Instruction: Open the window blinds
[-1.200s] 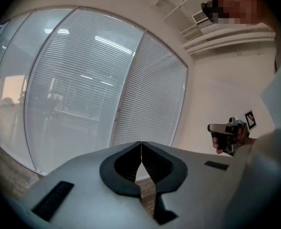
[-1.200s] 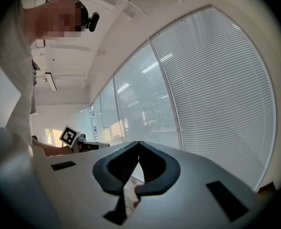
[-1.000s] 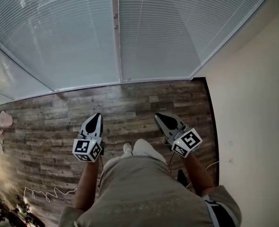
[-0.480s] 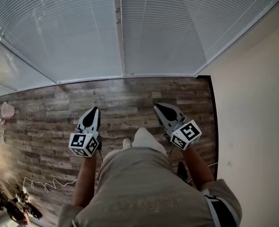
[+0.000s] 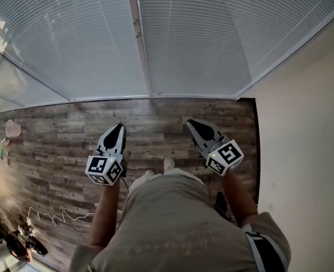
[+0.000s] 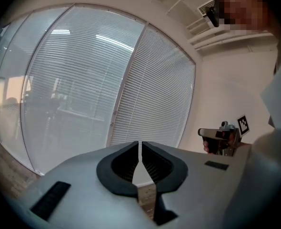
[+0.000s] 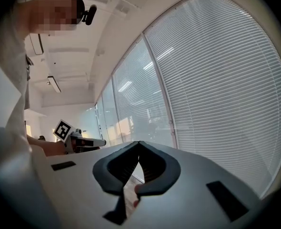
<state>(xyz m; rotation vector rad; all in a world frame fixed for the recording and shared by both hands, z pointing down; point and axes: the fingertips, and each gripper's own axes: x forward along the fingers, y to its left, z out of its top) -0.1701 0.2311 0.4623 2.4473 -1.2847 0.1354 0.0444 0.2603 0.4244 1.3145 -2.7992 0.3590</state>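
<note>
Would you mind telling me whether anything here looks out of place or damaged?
The blinds look fine, lowered with even slats. The only untidy spot is a loose white cable snaking over the wooden floor at lower left.

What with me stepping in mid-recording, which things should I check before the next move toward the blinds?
1. Left gripper empty: ok, jaws shut on nothing.
2. Right gripper empty: ok, jaws shut on nothing.
3. Blinds need opening: ok, slats are closed.
4. Blinds in reach: probably not ok, both grippers hang over the floor, apart from them.
5. Cord or wand found: cannot tell, none shows clearly.
6. Jaws ready to grasp: not ok, both must open first.
</note>
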